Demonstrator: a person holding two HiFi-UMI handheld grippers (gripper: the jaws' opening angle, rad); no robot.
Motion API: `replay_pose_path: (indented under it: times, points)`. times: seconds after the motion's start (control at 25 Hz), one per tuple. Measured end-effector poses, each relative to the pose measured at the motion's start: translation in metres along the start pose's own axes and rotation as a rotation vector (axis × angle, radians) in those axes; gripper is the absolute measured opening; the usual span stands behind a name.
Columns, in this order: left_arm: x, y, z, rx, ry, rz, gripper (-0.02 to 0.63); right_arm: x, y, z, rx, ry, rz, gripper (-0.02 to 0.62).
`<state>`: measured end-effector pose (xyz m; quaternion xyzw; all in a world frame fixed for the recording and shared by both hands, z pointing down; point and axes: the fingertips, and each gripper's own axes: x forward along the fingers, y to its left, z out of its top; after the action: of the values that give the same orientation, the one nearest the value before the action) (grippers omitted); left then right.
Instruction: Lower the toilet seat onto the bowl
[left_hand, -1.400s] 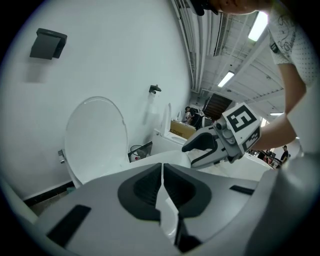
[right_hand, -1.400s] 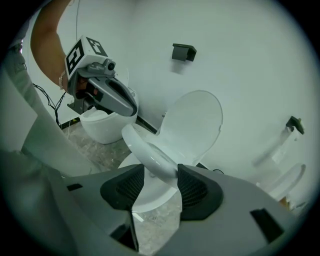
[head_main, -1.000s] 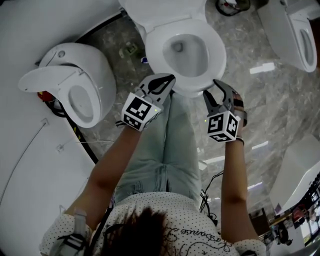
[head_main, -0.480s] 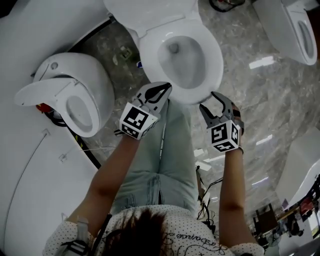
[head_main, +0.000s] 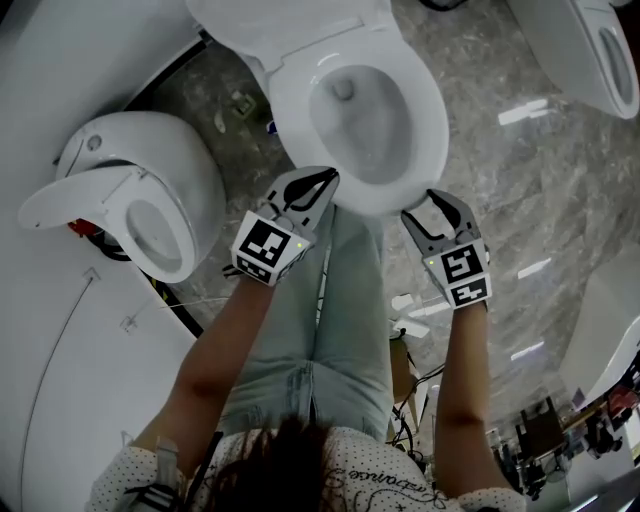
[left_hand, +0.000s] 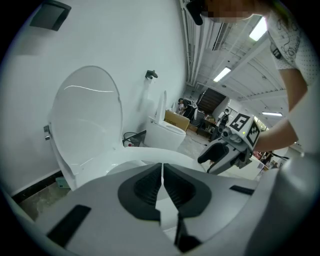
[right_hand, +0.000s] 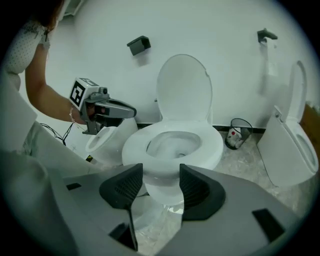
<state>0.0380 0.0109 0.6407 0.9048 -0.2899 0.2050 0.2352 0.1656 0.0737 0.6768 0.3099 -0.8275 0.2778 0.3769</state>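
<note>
The white toilet stands at the top middle of the head view. Its seat ring (head_main: 428, 115) lies flat on the bowl (right_hand: 165, 187), and the lid (right_hand: 184, 90) stands upright against the wall. My left gripper (head_main: 328, 178) is shut with nothing in it, its tips just at the bowl's front left edge. My right gripper (head_main: 430, 205) hovers at the front right edge. Its jaws have just been opening and stand open, with nothing between them. From the left gripper view I see my own shut gripper (left_hand: 161, 175) and the right gripper (left_hand: 220, 156).
A second toilet (head_main: 150, 200) with its seat raised stands to the left, and a third (head_main: 590, 50) at the upper right. The person's jeans-clad legs (head_main: 340, 320) are right below the bowl. Cables lie on the marble floor (head_main: 520, 200). A wire bin (right_hand: 240, 131) sits by the wall.
Both grippers have sunk a little in front of the bowl. The right gripper has rolled, showing another face of its marker cube, and its jaws have spread wider.
</note>
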Motion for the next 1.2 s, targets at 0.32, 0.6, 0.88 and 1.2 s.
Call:
replay_pose_path:
  times: [0.32,0.6,0.88,1.2]
  points:
    - [0.010,0.001,-0.019,0.000,-0.016,-0.017,0.006,0.032,-0.006,-0.049,0.043,0.080,-0.071,0.221]
    - [0.015,0.007,-0.042,-0.008,-0.024,-0.007,0.006,0.059,-0.017,-0.084,0.160,0.053,-0.128,0.186]
    - [0.019,0.009,-0.064,0.006,-0.019,0.004,0.005,0.084,-0.030,-0.114,0.225,0.059,-0.164,0.138]
    - [0.027,0.012,-0.081,-0.006,-0.017,0.004,0.005,0.112,-0.040,-0.141,0.227,0.112,-0.176,0.101]
